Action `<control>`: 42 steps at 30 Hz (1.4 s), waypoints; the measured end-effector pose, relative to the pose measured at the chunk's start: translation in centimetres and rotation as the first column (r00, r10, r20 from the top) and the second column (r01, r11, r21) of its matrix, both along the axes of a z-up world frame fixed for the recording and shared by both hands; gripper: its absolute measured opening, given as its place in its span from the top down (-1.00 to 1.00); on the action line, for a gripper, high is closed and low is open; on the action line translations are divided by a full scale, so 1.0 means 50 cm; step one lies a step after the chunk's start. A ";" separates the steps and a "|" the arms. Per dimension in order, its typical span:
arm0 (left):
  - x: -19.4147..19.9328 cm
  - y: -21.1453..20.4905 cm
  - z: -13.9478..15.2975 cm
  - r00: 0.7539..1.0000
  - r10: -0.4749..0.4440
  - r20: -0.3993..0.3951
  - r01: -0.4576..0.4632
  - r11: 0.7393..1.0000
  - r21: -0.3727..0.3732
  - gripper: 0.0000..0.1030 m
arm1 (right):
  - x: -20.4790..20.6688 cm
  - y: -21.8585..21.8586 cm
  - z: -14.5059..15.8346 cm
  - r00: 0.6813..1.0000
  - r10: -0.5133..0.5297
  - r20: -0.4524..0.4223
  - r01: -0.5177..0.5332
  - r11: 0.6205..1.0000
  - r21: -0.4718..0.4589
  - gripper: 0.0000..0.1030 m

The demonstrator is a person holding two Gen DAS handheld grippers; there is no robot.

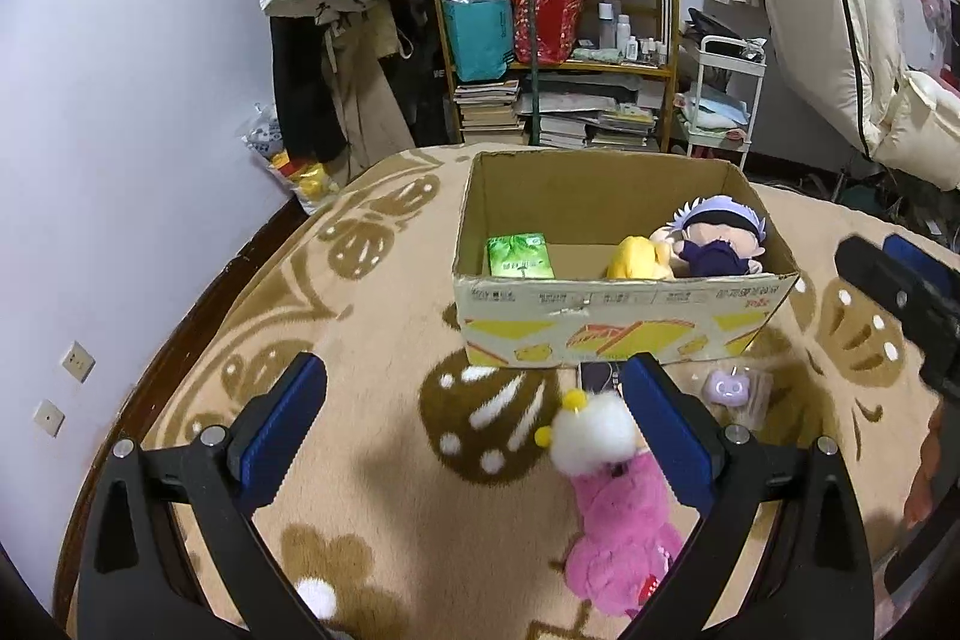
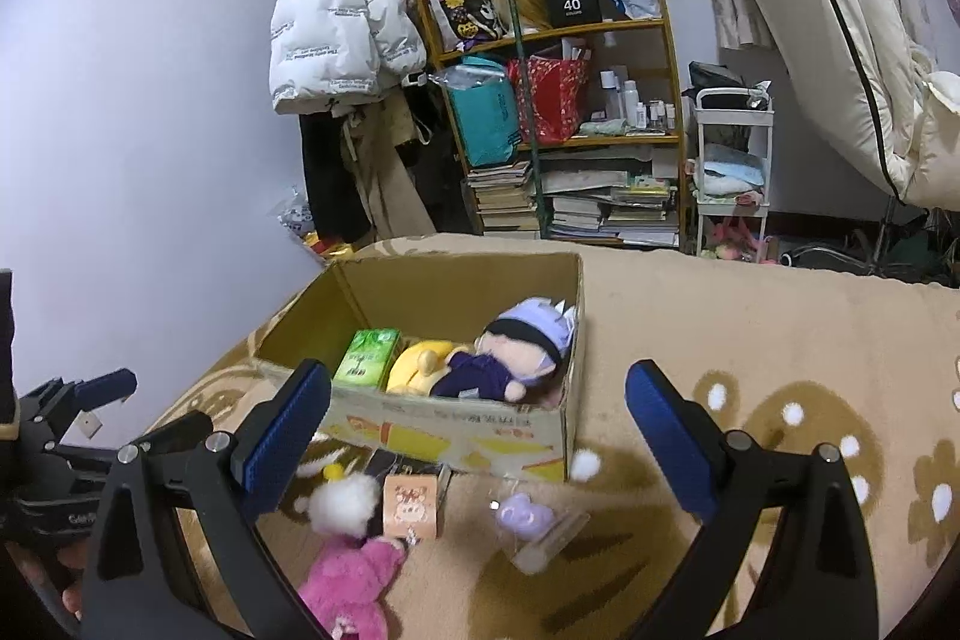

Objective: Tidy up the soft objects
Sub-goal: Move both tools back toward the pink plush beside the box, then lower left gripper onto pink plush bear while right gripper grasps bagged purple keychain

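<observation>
Left gripper [image 1: 474,430], jaws wide and empty, hovers over a pink plush toy [image 1: 618,526] on the carpet [image 1: 372,490]; right gripper [image 2: 477,433] is likewise open, holding nothing. Centring on the torso should help, before lifting into the cardboard box [image 1: 618,334] beyond

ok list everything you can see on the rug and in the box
box: 1, brown cardboard with yellow print, open, on the rug
tissue pack: 1, green, in the box, left side
yellow plush: 1, in the box, middle
doll: 1, lilac hair, dark outfit, in the box, right side
pink plush: 1, pink with white head, on the rug before the box
purple toy: 1, in clear wrap, on the rug
small carton: 1, peach, by the box front
rug: 1, beige and brown
left tool: 1, black and blue, open
right tool: 1, black and blue, open
</observation>
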State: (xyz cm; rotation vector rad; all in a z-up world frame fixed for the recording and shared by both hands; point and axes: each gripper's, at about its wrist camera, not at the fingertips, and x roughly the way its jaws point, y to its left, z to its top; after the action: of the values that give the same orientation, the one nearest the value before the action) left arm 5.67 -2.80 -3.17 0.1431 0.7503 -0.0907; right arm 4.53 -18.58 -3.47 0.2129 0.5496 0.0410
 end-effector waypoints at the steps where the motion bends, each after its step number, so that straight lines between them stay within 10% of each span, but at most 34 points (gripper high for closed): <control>1: 0.000 0.003 0.001 1.000 0.003 -0.005 -0.003 1.000 -0.005 -0.91 | -0.004 0.003 0.001 1.000 0.002 -0.004 -0.002 1.000 -0.007 -1.00; 23: -0.001 0.009 -0.037 0.997 0.060 -0.056 -0.061 0.998 -0.016 -0.91 | -0.002 -0.001 -0.020 0.998 -0.006 -0.069 0.007 1.000 0.013 -1.00; 42: 0.046 -0.035 -0.132 0.958 -0.024 -0.285 -0.006 0.994 -0.106 -0.90 | 0.056 -0.032 -0.111 0.956 -0.026 -0.292 0.055 0.994 0.090 -1.00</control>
State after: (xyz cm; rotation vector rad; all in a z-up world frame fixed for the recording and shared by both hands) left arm 7.97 -4.54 -9.76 0.0317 1.0319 -0.1618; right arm 7.31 -20.20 -9.03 0.3287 0.8379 -0.0038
